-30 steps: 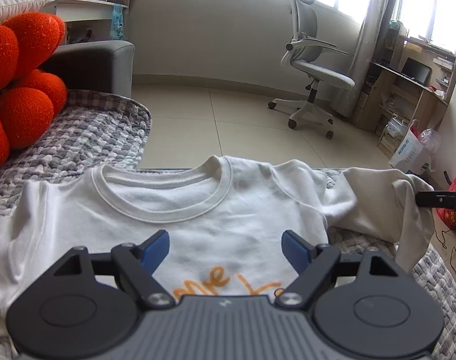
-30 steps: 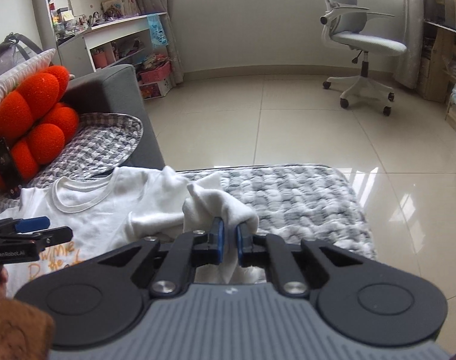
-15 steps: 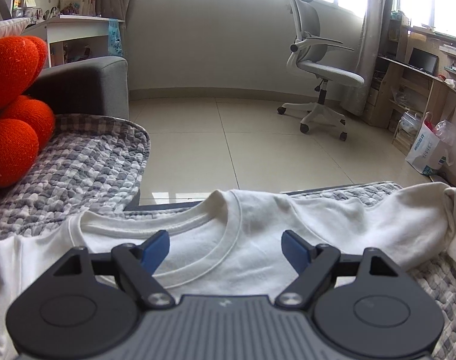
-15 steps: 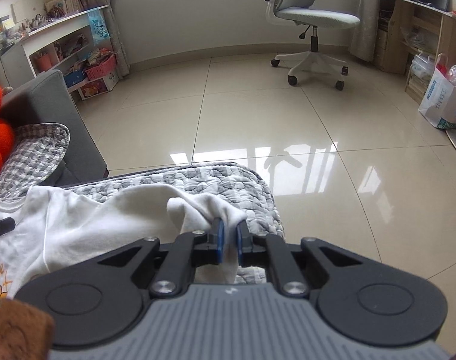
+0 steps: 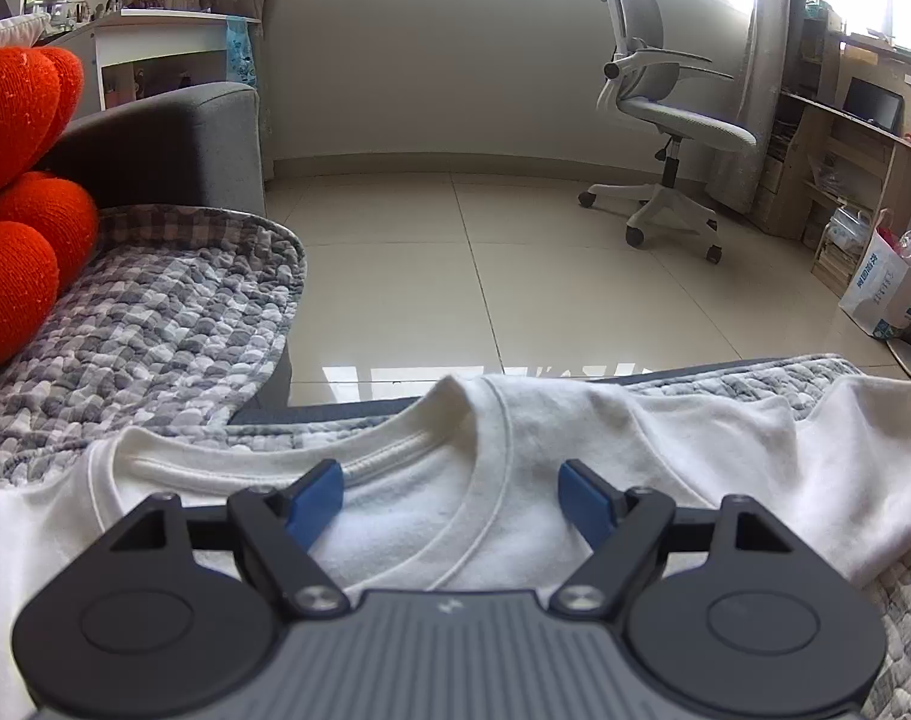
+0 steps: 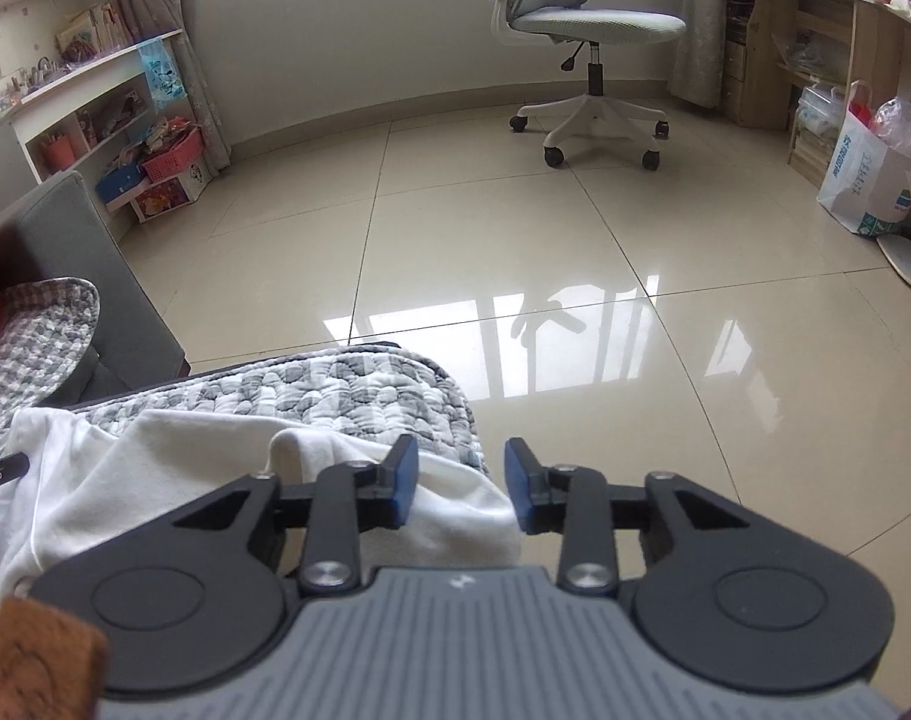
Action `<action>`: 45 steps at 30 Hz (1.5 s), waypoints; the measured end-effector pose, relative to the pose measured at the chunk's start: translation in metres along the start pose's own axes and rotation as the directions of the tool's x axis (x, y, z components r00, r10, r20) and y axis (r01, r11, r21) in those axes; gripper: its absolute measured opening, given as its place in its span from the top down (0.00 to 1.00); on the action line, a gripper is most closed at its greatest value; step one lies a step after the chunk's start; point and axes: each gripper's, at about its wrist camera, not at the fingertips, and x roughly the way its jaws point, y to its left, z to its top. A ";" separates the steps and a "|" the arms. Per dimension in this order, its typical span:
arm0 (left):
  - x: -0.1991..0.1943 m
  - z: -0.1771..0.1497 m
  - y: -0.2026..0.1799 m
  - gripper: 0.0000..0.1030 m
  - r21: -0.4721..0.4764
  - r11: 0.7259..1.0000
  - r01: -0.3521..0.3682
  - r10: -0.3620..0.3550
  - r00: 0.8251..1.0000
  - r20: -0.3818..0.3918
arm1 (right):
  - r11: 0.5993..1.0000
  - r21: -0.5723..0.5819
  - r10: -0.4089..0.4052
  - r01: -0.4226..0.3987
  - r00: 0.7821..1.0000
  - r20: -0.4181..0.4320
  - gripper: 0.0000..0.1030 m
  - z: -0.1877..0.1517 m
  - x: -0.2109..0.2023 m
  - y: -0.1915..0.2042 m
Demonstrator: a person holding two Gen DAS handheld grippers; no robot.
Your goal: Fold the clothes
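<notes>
In the left wrist view, the left gripper (image 5: 449, 495) is hovering with its blue-padded fingers (image 5: 313, 501) spread wide and grasping nothing. The white t-shirt (image 5: 515, 516) is lying flat on the grey checked blanket (image 5: 155, 324), directly under and ahead of the fingers, its ribbed collar (image 5: 395, 453) sitting just beyond the left pad and curving between the two pads. One sleeve (image 5: 863, 438) is stretching out past the right finger. Orange cushions (image 5: 17, 204) are resting well off to the left of the fingers, and an office chair (image 5: 671, 120) is standing far ahead to the right on the tiled floor (image 5: 515, 252).

In the right wrist view, the right gripper (image 6: 460, 489) is holding its fingers (image 6: 404, 489) apart, released, with no cloth between them. The bunched sleeve (image 6: 455, 510) is lying just under and behind the left pad, at the blanket's (image 6: 365, 390) edge. The rest of the shirt (image 6: 125, 480) is spreading away to the left of the fingers.
</notes>
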 end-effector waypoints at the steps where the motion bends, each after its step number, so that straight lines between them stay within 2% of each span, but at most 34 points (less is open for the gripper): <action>1: 0.001 0.001 0.000 0.22 0.003 1.000 -0.004 0.004 1.000 0.001 | 1.000 0.004 0.001 -0.001 1.000 0.000 0.61 0.000 0.000 -0.003; 6: 0.005 0.003 -0.002 0.22 0.018 1.000 -0.024 0.024 1.000 0.009 | 0.999 0.040 0.016 -0.015 1.000 -0.019 0.59 -0.002 0.000 -0.016; 11: 0.012 0.009 -0.001 0.22 0.015 1.000 -0.018 0.018 1.000 0.001 | 0.988 0.132 0.086 -0.076 0.994 -0.068 0.59 -0.011 0.006 -0.031; 15: 0.017 0.013 0.001 0.24 0.012 1.000 -0.011 0.011 1.000 -0.007 | 0.954 0.245 0.204 -0.171 0.972 -0.117 0.58 -0.023 0.017 -0.044; 18: 0.021 0.017 0.002 0.27 0.009 1.000 -0.005 0.005 1.000 -0.013 | 0.935 0.290 0.258 -0.206 0.954 -0.155 0.58 -0.032 0.027 -0.044; 19: 0.023 0.018 0.002 0.31 0.005 1.000 0.002 -0.002 1.000 -0.018 | 0.933 0.290 0.266 -0.213 0.951 -0.156 0.58 -0.032 0.027 -0.043; 21: 0.027 0.020 0.003 0.40 -0.009 1.000 0.023 -0.023 0.999 -0.034 | 0.936 0.272 0.270 -0.225 0.952 -0.142 0.83 -0.031 0.025 -0.039; 22: 0.028 0.021 0.003 0.46 -0.016 0.999 0.032 -0.032 0.999 -0.039 | 0.945 0.246 0.253 -0.213 0.957 -0.140 0.95 -0.028 0.023 -0.037; 24: 0.030 0.022 0.003 0.52 -0.025 0.999 0.043 -0.044 0.998 -0.042 | 0.971 0.171 0.188 -0.164 0.972 -0.139 0.95 -0.020 0.018 -0.032; 26: 0.031 0.024 0.002 0.66 -0.029 0.998 0.050 -0.051 0.998 -0.044 | 0.994 0.068 0.090 -0.082 0.989 -0.121 0.97 -0.013 0.014 -0.026; 27: 0.032 0.024 0.001 0.70 -0.025 0.998 0.050 -0.051 0.998 -0.043 | 0.999 0.018 0.038 -0.036 0.994 -0.105 0.97 -0.009 0.011 -0.023; 29: 0.031 0.023 -0.001 0.84 -0.004 0.999 0.047 -0.047 0.998 -0.037 | 0.996 -0.072 -0.055 0.050 0.996 -0.071 0.97 -0.001 0.007 -0.018; 31: 0.028 0.023 -0.005 0.88 0.016 0.999 0.040 -0.040 0.999 -0.014 | 0.986 -0.131 -0.110 0.104 0.993 -0.045 0.98 0.007 0.005 -0.015; 39: 0.013 0.027 -0.010 0.90 -0.031 0.999 0.024 -0.020 0.993 0.113 | 0.945 -0.232 -0.225 0.229 0.973 0.045 0.99 0.017 0.005 -0.013; 42: 0.020 0.026 -0.016 0.90 -0.022 1.000 0.005 -0.003 0.992 0.123 | 0.943 -0.224 -0.243 0.247 0.969 0.047 0.99 0.019 0.019 -0.015; 45: 0.034 0.022 -0.018 0.90 -0.026 1.000 -0.016 0.018 0.995 0.096 | 0.943 -0.215 -0.252 0.252 0.967 0.028 0.99 0.020 0.037 -0.014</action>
